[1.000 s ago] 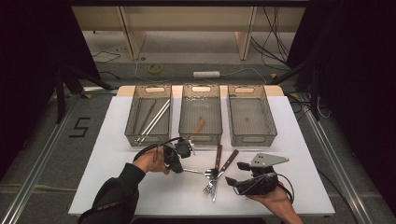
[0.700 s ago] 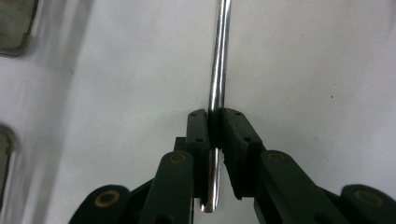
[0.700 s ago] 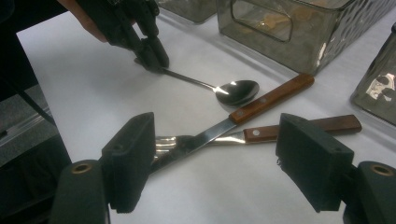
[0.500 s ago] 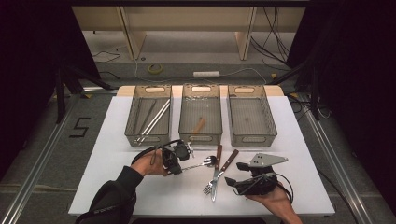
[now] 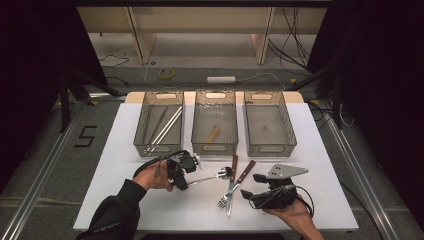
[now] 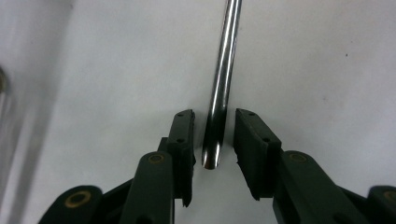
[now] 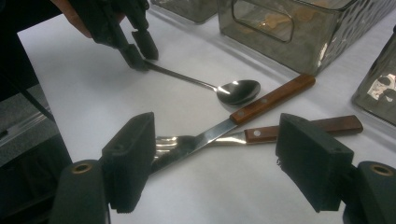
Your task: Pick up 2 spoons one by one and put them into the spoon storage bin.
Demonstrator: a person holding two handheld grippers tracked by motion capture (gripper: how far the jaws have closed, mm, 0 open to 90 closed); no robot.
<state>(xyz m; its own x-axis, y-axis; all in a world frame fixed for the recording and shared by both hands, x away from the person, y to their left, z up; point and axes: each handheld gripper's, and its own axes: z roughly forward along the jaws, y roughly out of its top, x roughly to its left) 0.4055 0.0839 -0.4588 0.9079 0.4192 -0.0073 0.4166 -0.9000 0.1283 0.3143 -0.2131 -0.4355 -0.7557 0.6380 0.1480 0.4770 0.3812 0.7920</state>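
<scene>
A steel spoon (image 5: 215, 176) lies on the white table (image 5: 310, 150), bowl to the right. My left gripper (image 5: 182, 183) points down at the end of the spoon handle (image 6: 223, 79). Its jaws have just been opening. The handle stands between the pads with a thin gap on each side, so the left gripper (image 6: 214, 135) is open. My right gripper (image 5: 251, 186) rests in a hand at the front right, open wide and holding nothing. In the right gripper view the left gripper (image 7: 140, 51) stands at the far end of the spoon (image 7: 238, 91).
A wooden-handled knife (image 5: 231, 185) and fork (image 5: 240, 180) lie crossed between the two grippers. Three mesh bins stand in a row behind: the left bin (image 5: 142, 131) holds metal rods, the middle bin (image 5: 199, 131) holds a small wooden piece, and the right bin (image 5: 286, 131) stands beside them.
The spoon's bowl end has swung a little toward the bins, and the left hand has shifted slightly with it. The right gripper has kept still.
</scene>
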